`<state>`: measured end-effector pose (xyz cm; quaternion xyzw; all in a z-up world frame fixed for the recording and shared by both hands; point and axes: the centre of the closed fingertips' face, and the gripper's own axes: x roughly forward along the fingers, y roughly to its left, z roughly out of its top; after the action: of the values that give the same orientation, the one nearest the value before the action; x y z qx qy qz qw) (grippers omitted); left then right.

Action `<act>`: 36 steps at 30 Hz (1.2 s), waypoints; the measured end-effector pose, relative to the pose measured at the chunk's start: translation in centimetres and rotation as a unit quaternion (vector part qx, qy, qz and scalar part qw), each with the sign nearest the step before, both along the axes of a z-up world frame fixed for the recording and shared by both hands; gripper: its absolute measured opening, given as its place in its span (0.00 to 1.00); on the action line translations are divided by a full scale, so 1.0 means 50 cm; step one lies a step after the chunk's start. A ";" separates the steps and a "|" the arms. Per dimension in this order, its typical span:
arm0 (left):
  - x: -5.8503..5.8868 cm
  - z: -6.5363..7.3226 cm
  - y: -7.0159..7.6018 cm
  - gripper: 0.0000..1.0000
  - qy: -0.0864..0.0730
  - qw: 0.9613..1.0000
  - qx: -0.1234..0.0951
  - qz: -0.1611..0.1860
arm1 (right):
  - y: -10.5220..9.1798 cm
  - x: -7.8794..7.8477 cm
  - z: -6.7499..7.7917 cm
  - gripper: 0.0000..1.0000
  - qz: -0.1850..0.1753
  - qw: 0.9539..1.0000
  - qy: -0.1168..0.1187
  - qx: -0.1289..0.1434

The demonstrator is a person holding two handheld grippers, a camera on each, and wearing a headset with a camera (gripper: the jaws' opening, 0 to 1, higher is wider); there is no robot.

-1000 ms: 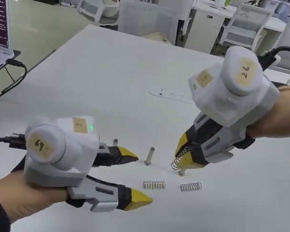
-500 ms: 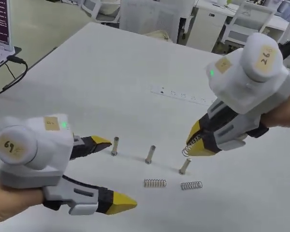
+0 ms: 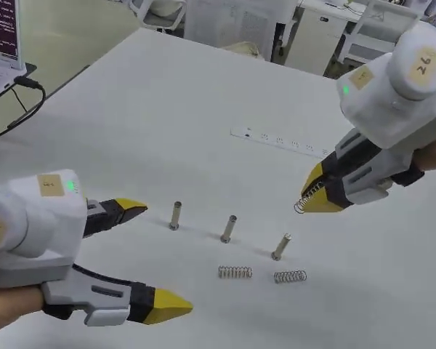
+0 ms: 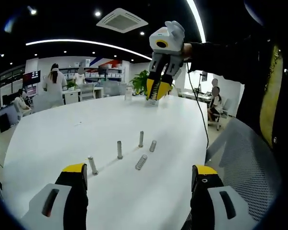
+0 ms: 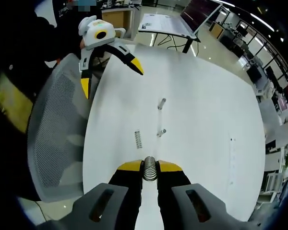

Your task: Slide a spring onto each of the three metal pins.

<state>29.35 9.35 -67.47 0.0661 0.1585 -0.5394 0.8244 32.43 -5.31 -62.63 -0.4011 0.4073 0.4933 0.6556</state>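
Up on the right, the right gripper [image 3: 316, 198] hangs well above the table [image 3: 167, 109], tilted down and to the left. Its jaws are pinched on a spring [image 3: 303, 203]. A few coils stick out below the yellow tips, and the rest is hidden between them. In the right gripper view the spring's round end faces the camera. At near left, the left gripper [image 3: 156, 257] sits low and nearly level, jaws spread wide and holding nothing. Its hand is cut off at the frame edge. Three pins [image 3: 229, 228] stand upright in a row between the grippers. Two loose springs [image 3: 235, 272] lie flat just near of them. A laptop [image 3: 0, 43] is cut off at far left.
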 end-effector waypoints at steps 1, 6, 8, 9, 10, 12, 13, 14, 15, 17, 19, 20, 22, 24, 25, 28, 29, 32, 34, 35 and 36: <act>0.001 0.001 0.003 0.87 -0.001 1.000 0.001 0.003 | -0.005 0.005 -0.007 0.08 -0.002 1.000 0.003 -0.003; 0.002 -0.001 0.009 0.87 0.000 1.000 -0.001 0.008 | -0.024 0.018 -0.032 0.08 -0.004 1.000 0.017 -0.022; 0.001 -0.002 0.010 0.87 0.001 1.000 -0.002 0.010 | -0.026 0.021 -0.041 0.08 -0.003 0.999 0.023 -0.026; 0.001 -0.002 0.011 0.86 0.002 1.000 -0.002 0.011 | -0.027 0.023 -0.046 0.08 -0.003 0.999 0.024 -0.028; 0.000 -0.002 0.011 0.86 0.002 1.000 -0.002 0.011 | -0.028 0.025 -0.051 0.08 -0.003 0.999 0.026 -0.030; 0.000 -0.001 0.011 0.86 0.003 1.000 -0.005 0.012 | -0.030 0.033 -0.064 0.08 -0.002 0.999 0.032 -0.034; -0.001 -0.001 0.011 0.86 0.003 1.000 -0.006 0.012 | -0.031 0.036 -0.068 0.08 -0.002 0.999 0.033 -0.034; -0.002 -0.001 0.011 0.86 0.004 1.000 -0.007 0.012 | -0.030 0.039 -0.074 0.08 -0.002 0.999 0.035 -0.034; -0.002 -0.001 0.011 0.86 0.004 1.000 -0.007 0.012 | -0.031 0.041 -0.077 0.08 -0.002 0.999 0.037 -0.034; -0.003 -0.001 0.011 0.86 0.004 1.000 -0.009 0.013 | -0.031 0.047 -0.087 0.08 -0.002 0.999 0.041 -0.033; -0.004 -0.002 0.012 0.86 0.004 1.000 -0.008 0.013 | -0.034 0.052 -0.099 0.08 -0.001 0.998 0.043 -0.037; -0.004 -0.002 0.012 0.86 0.005 1.000 -0.009 0.013 | -0.036 0.053 -0.104 0.08 -0.002 0.998 0.047 -0.039; -0.005 -0.004 0.013 0.86 0.005 1.000 -0.007 0.014 | -0.038 0.056 -0.116 0.08 -0.003 0.998 0.050 -0.038; -0.006 -0.005 0.013 0.85 0.006 1.000 -0.006 0.014 | -0.041 0.056 -0.127 0.08 -0.004 0.998 0.053 -0.040; -0.006 -0.005 0.013 0.85 0.006 1.000 -0.006 0.014 | -0.044 0.057 -0.132 0.08 -0.004 0.998 0.053 -0.042; -0.007 -0.006 0.013 0.85 0.007 1.000 -0.006 0.014 | -0.050 0.057 -0.148 0.08 -0.007 0.997 0.059 -0.043; -0.007 -0.006 0.012 0.85 0.007 1.000 -0.006 0.014 | -0.052 0.057 -0.151 0.08 -0.008 0.997 0.060 -0.043; -0.006 -0.007 0.012 0.84 0.007 1.000 -0.004 0.013 | -0.057 0.057 -0.163 0.08 -0.011 0.997 0.062 -0.045; -0.007 -0.008 0.011 0.84 0.008 1.000 -0.005 0.013 | -0.060 0.058 -0.170 0.08 -0.013 0.997 0.065 -0.046; -0.007 -0.008 0.010 0.84 0.009 1.000 -0.006 0.012 | -0.060 0.058 -0.172 0.08 -0.013 0.997 0.065 -0.045; -0.007 -0.009 0.010 0.84 0.009 1.000 -0.005 0.012 | -0.061 0.059 -0.174 0.08 -0.014 0.997 0.064 -0.045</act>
<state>29.01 9.86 -67.90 0.0552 0.1635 -0.5308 0.8297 35.39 -8.34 -71.34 -0.3917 0.4759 0.4902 0.6162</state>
